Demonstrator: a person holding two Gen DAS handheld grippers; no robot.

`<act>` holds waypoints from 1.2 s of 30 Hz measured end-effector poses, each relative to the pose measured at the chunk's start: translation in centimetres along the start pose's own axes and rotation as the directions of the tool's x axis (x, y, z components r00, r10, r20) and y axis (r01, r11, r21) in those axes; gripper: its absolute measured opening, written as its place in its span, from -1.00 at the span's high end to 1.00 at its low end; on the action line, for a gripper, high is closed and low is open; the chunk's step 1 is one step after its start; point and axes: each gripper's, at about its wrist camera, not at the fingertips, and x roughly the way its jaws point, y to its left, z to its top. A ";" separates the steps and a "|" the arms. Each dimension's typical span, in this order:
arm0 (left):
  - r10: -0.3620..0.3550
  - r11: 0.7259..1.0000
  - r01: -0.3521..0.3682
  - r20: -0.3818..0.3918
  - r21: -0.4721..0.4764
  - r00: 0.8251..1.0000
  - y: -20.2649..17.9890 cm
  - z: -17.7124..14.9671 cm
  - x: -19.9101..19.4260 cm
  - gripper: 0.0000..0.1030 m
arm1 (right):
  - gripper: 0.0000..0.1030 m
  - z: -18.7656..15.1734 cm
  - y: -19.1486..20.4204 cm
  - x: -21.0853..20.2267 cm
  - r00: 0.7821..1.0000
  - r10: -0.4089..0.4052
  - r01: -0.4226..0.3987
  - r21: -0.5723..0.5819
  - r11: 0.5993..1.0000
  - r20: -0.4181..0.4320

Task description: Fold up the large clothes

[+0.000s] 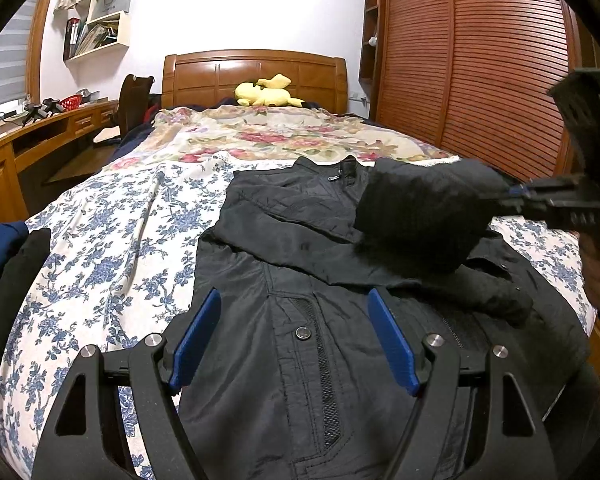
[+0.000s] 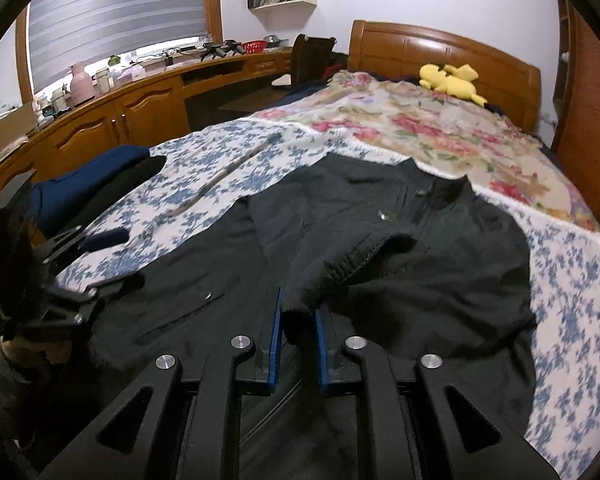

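Observation:
A large black jacket (image 1: pixel 300 360) lies spread on the bed, collar toward the headboard; one sleeve is folded across its chest. My left gripper (image 1: pixel 294 304) is open, its blue pads hovering over the jacket's lower front, holding nothing. My right gripper (image 2: pixel 298 308) is shut on the cuff of the jacket's other sleeve (image 2: pixel 340 268), lifting it over the jacket body (image 2: pixel 440 280). In the left wrist view the right gripper (image 1: pixel 516 194) shows at the right edge, with the raised sleeve (image 1: pixel 424 216) hanging from it. The left gripper's body shows at the left edge of the right wrist view (image 2: pixel 68 272).
The bed has a blue floral sheet (image 1: pixel 112 240) and a red floral blanket (image 1: pixel 284 136). Dark blue and black clothes (image 2: pixel 88 188) lie at its left edge. A yellow plush (image 1: pixel 266 94) sits by the headboard. A wooden desk (image 2: pixel 140 100) is left, a wardrobe (image 1: pixel 480 72) right.

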 end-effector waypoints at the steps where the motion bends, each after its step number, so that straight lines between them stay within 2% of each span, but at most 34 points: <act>1: 0.000 1.000 0.000 0.000 0.001 1.000 0.0 0.0 0.0 -0.49 | 0.58 0.0 0.0 -0.1 1.000 0.007 -0.007 0.008 1.000 -0.006; 7: 0.004 1.000 -0.004 0.001 -0.001 1.000 0.1 0.0 -0.1 -0.49 | 0.21 0.0 0.2 -1.2 0.999 0.038 -0.038 -0.015 0.999 0.026; 12: 0.014 1.000 -0.014 0.002 -0.007 1.000 0.5 -0.1 -0.3 -0.49 | 0.19 0.4 -0.9 0.5 1.000 -0.010 0.010 -0.002 1.000 0.012; 17: 0.023 1.000 -0.023 0.001 -0.013 1.000 1.1 -0.3 -0.5 -0.49 | 0.19 0.3 -1.8 4.9 0.999 -0.041 0.042 0.044 0.998 -0.033; 22: 0.034 0.999 -0.034 -0.001 -0.014 0.999 1.6 -0.4 -0.8 -0.49 | 0.19 0.1 -0.4 9.4 0.996 -0.037 0.042 0.057 0.997 -0.079; 27: 0.046 0.999 -0.046 0.000 -0.016 0.999 2.2 -0.6 -1.2 -0.49 | 0.19 0.9 2.4 13.8 0.993 0.018 -0.011 0.056 0.998 -0.121; 32: 0.057 0.998 -0.057 -0.001 -0.022 0.998 3.0 -0.6 -1.3 -0.49 | 0.19 2.0 6.5 15.9 0.982 0.153 -0.150 0.035 0.988 -0.111; 36: 0.065 0.998 -0.065 -0.004 -0.026 0.998 3.5 -0.8 -1.4 -0.49 | 0.19 2.4 8.1 16.5 0.979 0.164 -0.163 0.019 0.986 -0.119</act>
